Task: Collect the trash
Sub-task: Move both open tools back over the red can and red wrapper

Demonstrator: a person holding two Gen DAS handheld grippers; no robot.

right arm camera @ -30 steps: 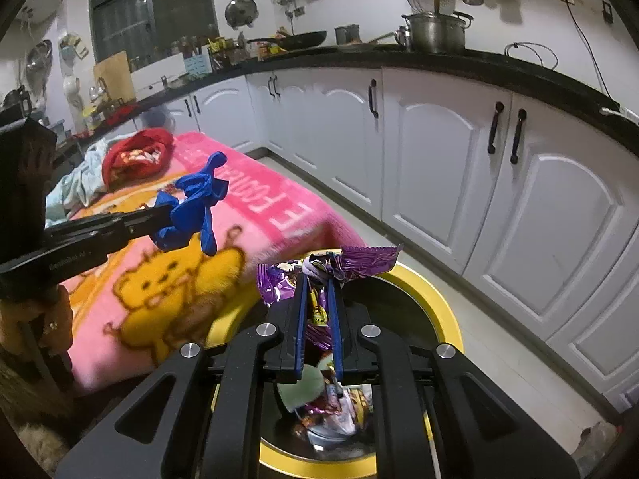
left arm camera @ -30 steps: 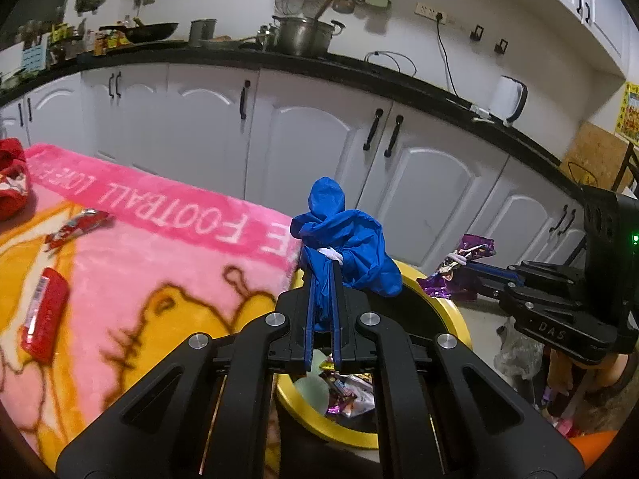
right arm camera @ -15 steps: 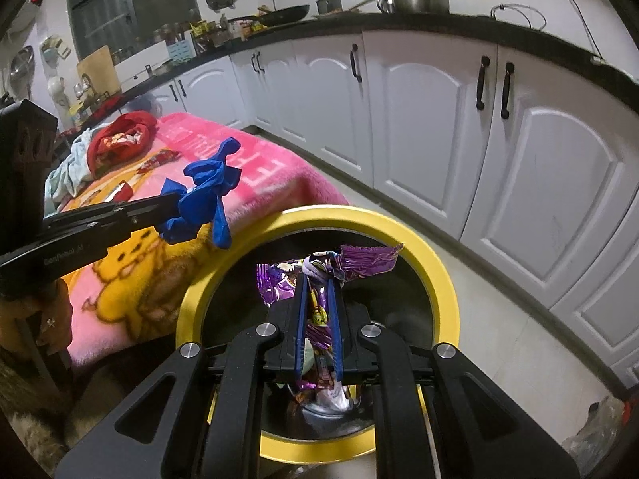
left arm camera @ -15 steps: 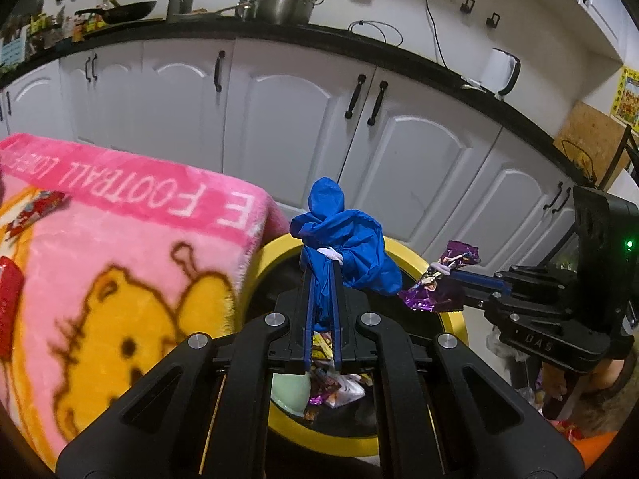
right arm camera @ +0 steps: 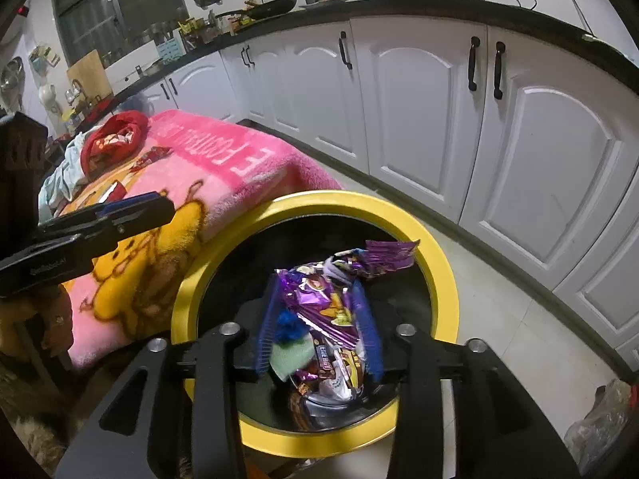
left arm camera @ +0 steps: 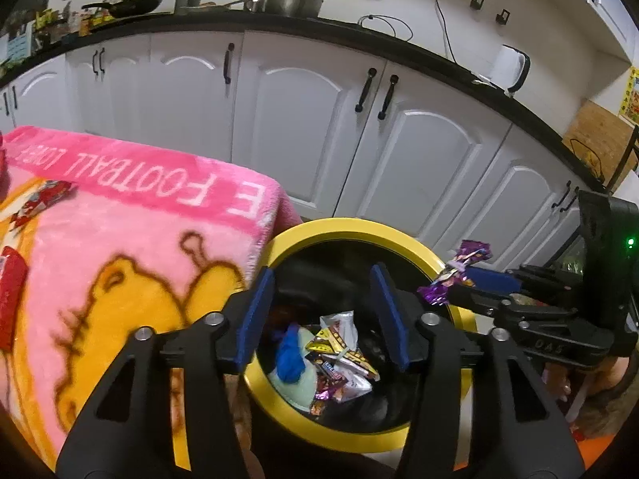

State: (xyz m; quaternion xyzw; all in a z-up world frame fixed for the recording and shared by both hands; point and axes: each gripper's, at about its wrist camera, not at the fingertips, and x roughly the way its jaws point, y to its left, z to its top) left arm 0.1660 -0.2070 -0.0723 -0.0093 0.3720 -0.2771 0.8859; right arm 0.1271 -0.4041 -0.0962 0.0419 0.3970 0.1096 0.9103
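Left wrist view is showing the left gripper (left arm camera: 321, 315) standing over the bin (left arm camera: 359, 231), its jaws opening with nothing between the blue pads (left arm camera: 255, 319). Directly below the gap, the blue glove (left arm camera: 289, 353) is lying bunched in the bin, its long axis running roughly up and down in this view, beside a pale green piece (left arm camera: 303, 391) and a heap of snack wrappers (left arm camera: 343, 355). Black liner is covering the inside wall under the yellow rim.

Right wrist view is showing the right gripper (right arm camera: 319, 319) pointing down into the same bin (right arm camera: 439, 263). Its jaws are opening, and the purple wrapper (right arm camera: 331, 291) is sitting between the fingers (right arm camera: 369, 331); whether the pads are pressing on it cannot be told. The wrapper's long axis is running from low between the pads up and to the right, its twisted end (right arm camera: 391, 255) pointing toward the far right of the rim. In the left wrist view the same wrapper (left arm camera: 455, 271) is projecting left past the right gripper's (left arm camera: 485, 279) fingertips, above the rim.

Beside the bin, touching its rim, the pink blanket (left arm camera: 120, 239) is draped over a table. Red wrappers (left arm camera: 12, 299) are lying on it, well apart from the bin, and a red bag (right arm camera: 114, 139) is sitting at its far end. Beyond stand white cabinets (left arm camera: 299, 119) under a black counter.
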